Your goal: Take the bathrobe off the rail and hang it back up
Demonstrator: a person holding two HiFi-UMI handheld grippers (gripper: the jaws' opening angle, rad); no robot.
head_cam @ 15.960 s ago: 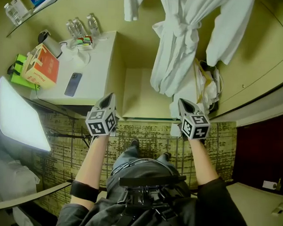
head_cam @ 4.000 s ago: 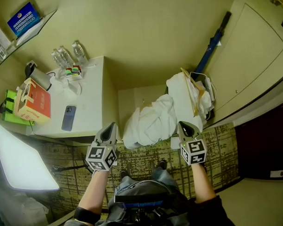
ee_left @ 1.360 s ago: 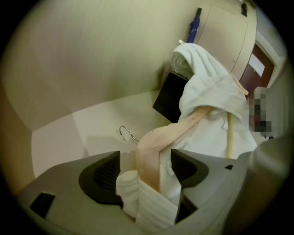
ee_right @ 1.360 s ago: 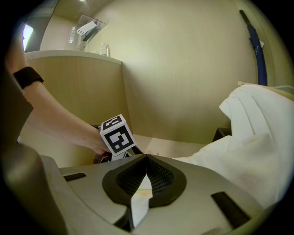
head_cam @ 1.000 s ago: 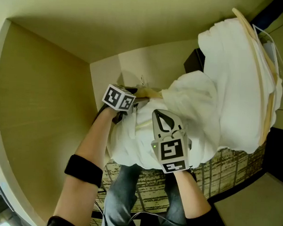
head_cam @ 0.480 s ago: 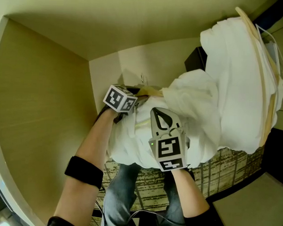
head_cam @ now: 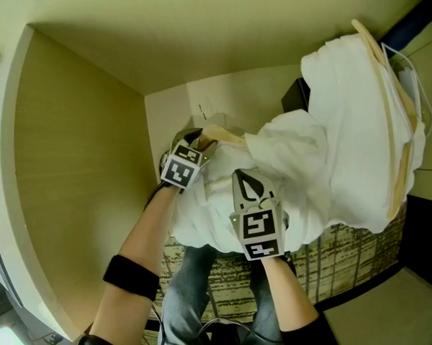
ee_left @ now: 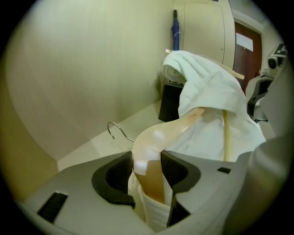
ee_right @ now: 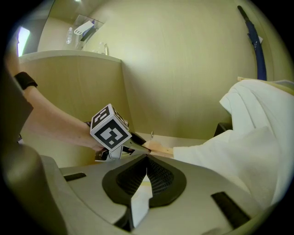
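The white bathrobe (head_cam: 301, 171) lies heaped on the low shelf (head_cam: 247, 98) in front of me. A light wooden hanger (head_cam: 224, 137) with a wire hook (ee_left: 117, 131) pokes out of its left side. My left gripper (head_cam: 201, 139) has just been closing and now clamps the hanger's arm (ee_left: 154, 142), with a fold of white cloth between its pads too. My right gripper (head_cam: 249, 178) rests on top of the heap, shut on a pinch of the robe's fabric (ee_right: 140, 202). From the right gripper view, the left gripper (ee_right: 138, 146) meets the hanger (ee_right: 158, 148) at the robe's edge.
A tall cabinet side (head_cam: 75, 163) stands close on the left. Another wooden hanger (head_cam: 398, 118) lies over the white pile at the right. A blue umbrella (ee_left: 175, 30) leans in the far corner, above a black box (ee_left: 170, 103). Patterned carpet (head_cam: 340, 257) lies below.
The left gripper has closed on the hanger, rolled, and lifted it a little off the shelf. The right gripper and its pinch of robe have stayed put.
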